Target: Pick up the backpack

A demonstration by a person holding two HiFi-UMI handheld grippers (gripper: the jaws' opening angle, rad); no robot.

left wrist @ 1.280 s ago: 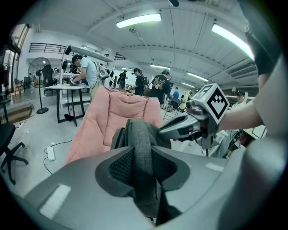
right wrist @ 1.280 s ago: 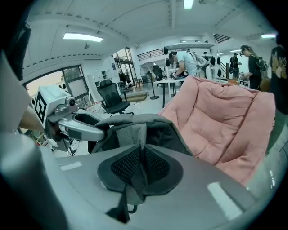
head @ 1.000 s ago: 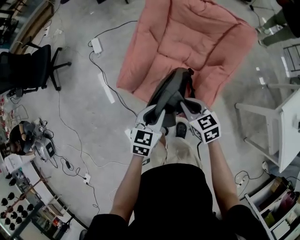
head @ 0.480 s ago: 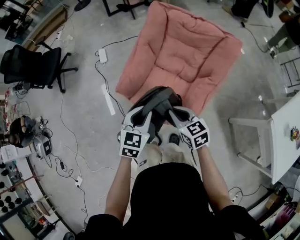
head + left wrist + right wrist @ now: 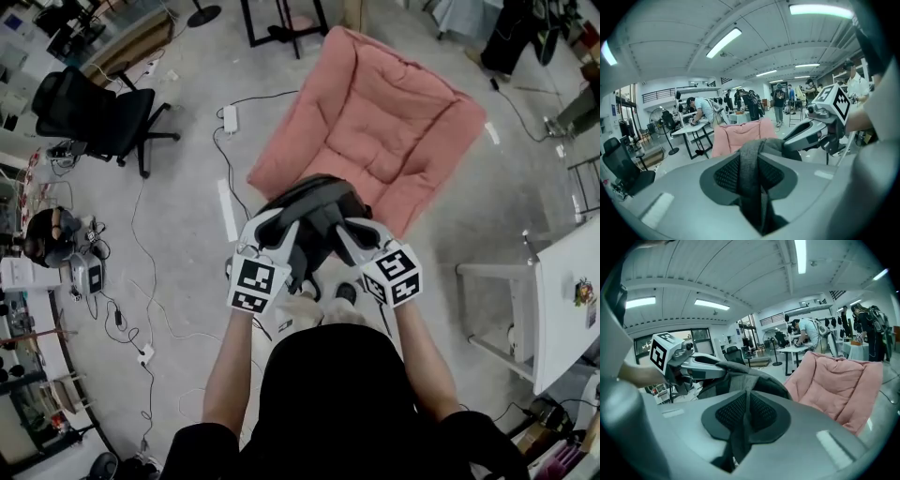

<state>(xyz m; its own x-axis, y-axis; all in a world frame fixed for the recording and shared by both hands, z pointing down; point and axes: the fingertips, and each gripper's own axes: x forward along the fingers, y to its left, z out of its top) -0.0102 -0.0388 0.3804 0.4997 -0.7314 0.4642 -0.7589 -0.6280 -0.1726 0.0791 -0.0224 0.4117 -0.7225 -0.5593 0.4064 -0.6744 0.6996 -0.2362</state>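
**Grippers.** The left gripper (image 5: 278,228) has its jaws drawn in to a narrow gap. Both pads press on a broad, dark grey webbing strap (image 5: 757,180), which runs up between them and over the top of the dark grey fabric backpack (image 5: 314,208). The right gripper (image 5: 345,230) is closed tighter, on a thin fold of grey backpack fabric (image 5: 742,425) pinched between its pads. The two grippers stand side by side and angle inward, their tips near each other, each pointing somewhat downward.

**Backpack.** The backpack sits between the two sets of tips and just beyond them, gripped from both sides at its upper part. Whether its base is clear of the ground cannot be told.

**Surface.** Under both grippers is a grey concrete floor (image 5: 178,234) crossed by loose black cables (image 5: 141,272). A white power adapter (image 5: 230,119) lies ahead and to the left of the left gripper.

**Room.** A pink quilted floor chair (image 5: 384,122) lies open directly beyond the backpack. A black wheeled office chair (image 5: 98,112) stands well off to the left of the left gripper. A white table (image 5: 562,300) stands to the right of the right gripper. In the gripper views, people stand at tables in the distance beneath ceiling strip lights (image 5: 723,43).
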